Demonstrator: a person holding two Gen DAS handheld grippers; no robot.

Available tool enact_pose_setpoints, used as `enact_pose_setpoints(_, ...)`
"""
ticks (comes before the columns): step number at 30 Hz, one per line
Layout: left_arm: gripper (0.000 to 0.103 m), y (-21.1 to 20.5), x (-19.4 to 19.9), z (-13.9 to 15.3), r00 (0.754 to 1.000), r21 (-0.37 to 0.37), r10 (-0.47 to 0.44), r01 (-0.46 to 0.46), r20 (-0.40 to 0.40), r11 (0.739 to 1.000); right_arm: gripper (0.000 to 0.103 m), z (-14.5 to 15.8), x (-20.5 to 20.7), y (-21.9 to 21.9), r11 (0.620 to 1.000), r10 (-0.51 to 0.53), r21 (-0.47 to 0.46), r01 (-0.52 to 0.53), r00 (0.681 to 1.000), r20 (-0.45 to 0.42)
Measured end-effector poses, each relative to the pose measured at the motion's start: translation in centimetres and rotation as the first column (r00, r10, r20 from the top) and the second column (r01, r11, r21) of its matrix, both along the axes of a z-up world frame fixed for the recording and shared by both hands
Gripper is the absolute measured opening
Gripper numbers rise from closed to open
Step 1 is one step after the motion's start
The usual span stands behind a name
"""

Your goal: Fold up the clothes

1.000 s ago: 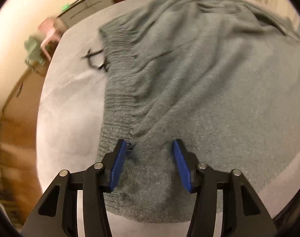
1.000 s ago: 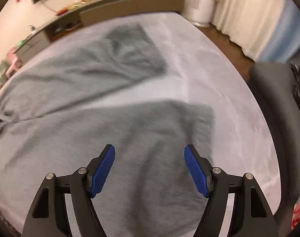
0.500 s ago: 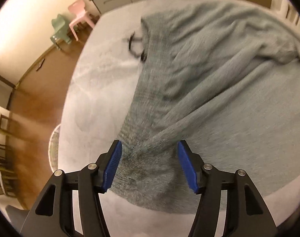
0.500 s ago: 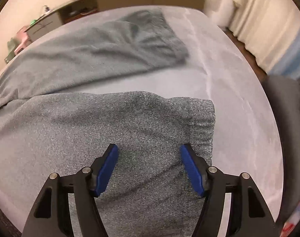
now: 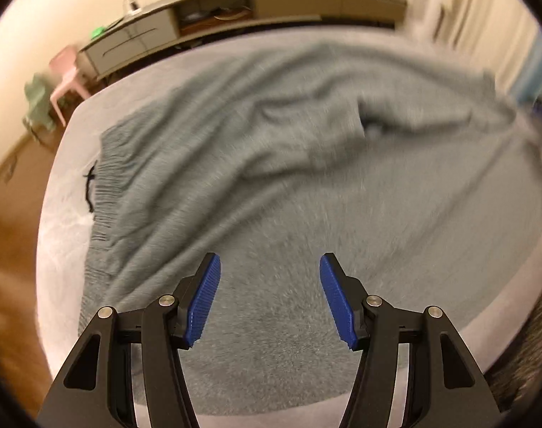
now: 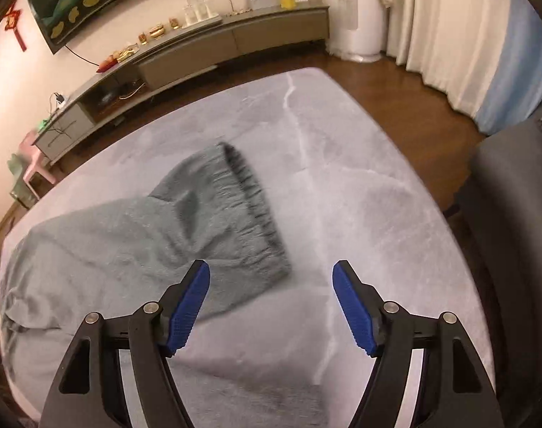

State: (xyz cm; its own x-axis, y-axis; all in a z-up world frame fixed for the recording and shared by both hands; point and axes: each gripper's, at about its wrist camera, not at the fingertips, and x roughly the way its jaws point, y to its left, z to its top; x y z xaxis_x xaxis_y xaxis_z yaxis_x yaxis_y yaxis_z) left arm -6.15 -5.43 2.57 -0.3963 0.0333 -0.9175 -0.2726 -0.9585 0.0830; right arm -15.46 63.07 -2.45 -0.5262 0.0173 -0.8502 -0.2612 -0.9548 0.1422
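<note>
A grey-green knitted sweater (image 5: 306,185) lies spread on a pale grey table (image 5: 60,221), its ribbed hem at the left with a dark tag or thread beside it. My left gripper (image 5: 269,297) is open and empty above the near part of the sweater. In the right wrist view a sleeve with a ribbed cuff (image 6: 249,207) lies on the table (image 6: 377,196), and a lighter grey fabric edge (image 6: 271,385) lies near the bottom. My right gripper (image 6: 271,306) is open and empty above the table, just right of the sleeve.
A long low cabinet (image 6: 199,53) with small items runs along the far wall. A pink chair (image 5: 66,82) and a green chair stand at the left. Curtains (image 6: 449,35) hang at the right. A dark grey seat (image 6: 513,249) stands close to the table's right edge.
Both grippers have lifted and tilted up from the cloth, so more of the room shows. The left view has swung right over the sweater. The right gripper now hovers past the sleeve cuff.
</note>
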Motion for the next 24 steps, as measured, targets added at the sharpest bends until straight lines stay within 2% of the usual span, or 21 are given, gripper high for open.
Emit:
enact_pose_setpoints(3, 0.061, 1.0, -0.2, -2.8, 0.998, 0.032, 0.008, -0.01, 0.058, 0.999, 0.072, -1.1, 4.1, -1.5, 0.991, 0.126, -0.038, -0.127, 0.992, -0.024)
enact_pose_setpoints(5, 0.064, 1.3, -1.0, -4.6, 0.994, 0.081, 0.034, -0.042, 0.1, 0.996, 0.072, -2.8, 6.1, -2.4, 0.975, 0.219, -0.033, -0.219, 0.975, 0.017)
enact_pose_setpoints(6, 0.066, 1.6, -1.2, -4.8, 0.995, 0.085, 0.04, -0.048, 0.089, 0.995, 0.072, -3.8, 6.7, -2.9, 0.969, 0.249, -0.008, -0.249, 0.966, 0.066)
enact_pose_setpoints(9, 0.068, 2.4, -1.8, -5.2, 0.996, 0.096, 0.055, -0.061, 0.065, 0.994, 0.072, -4.4, 5.4, -2.4, 0.966, 0.238, 0.074, -0.247, 0.964, 0.119)
enact_pose_setpoints(13, 0.07, 2.4, -1.8, -5.4, 0.996, 0.109, 0.065, -0.07, 0.054, 0.992, 0.074, -2.3, -1.4, 0.4, 0.99, 0.144, 0.002, -0.144, 0.989, 0.014)
enact_pose_setpoints(15, 0.07, 2.3, -1.8, -5.5, 0.997, 0.116, 0.063, -0.069, 0.054, 0.991, 0.077, -2.1, -5.7, 1.0, 0.994, 0.112, -0.009, -0.112, 0.994, -0.003)
enact_pose_setpoints(18, 0.07, 2.2, -2.0, -5.7, 0.996, 0.114, 0.066, -0.073, 0.064, 0.991, 0.077, -3.5, -11.6, 0.5, 0.994, 0.11, 0.001, -0.11, 0.994, 0.024)
enact_pose_setpoints(20, 0.07, 2.4, -2.1, -5.8, 0.995, 0.104, 0.065, -0.072, 0.071, 0.992, 0.062, -4.6, -14.3, -0.2, 0.992, 0.126, -0.015, -0.125, 0.992, 0.029)
enact_pose_setpoints(21, 0.07, 2.4, -2.1, -5.9, 0.995, 0.097, 0.061, -0.068, 0.074, 0.993, 0.024, -4.6, -14.7, -0.4, 0.991, 0.13, -0.023, -0.13, 0.991, 0.016)
enact_pose_setpoints(22, 0.07, 2.4, -2.2, -6.0, 0.995, 0.095, 0.059, -0.066, 0.077, 0.993, 0.014, -4.3, -14.7, -0.6, 0.991, 0.132, -0.03, -0.132, 0.991, -0.008)
enact_pose_setpoints(24, 0.07, 2.3, -2.2, -6.1, 0.995, 0.095, 0.057, -0.065, 0.083, 0.993, 0.011, -3.7, -14.5, -1.0, 0.989, 0.136, -0.045, -0.138, 0.989, -0.054)
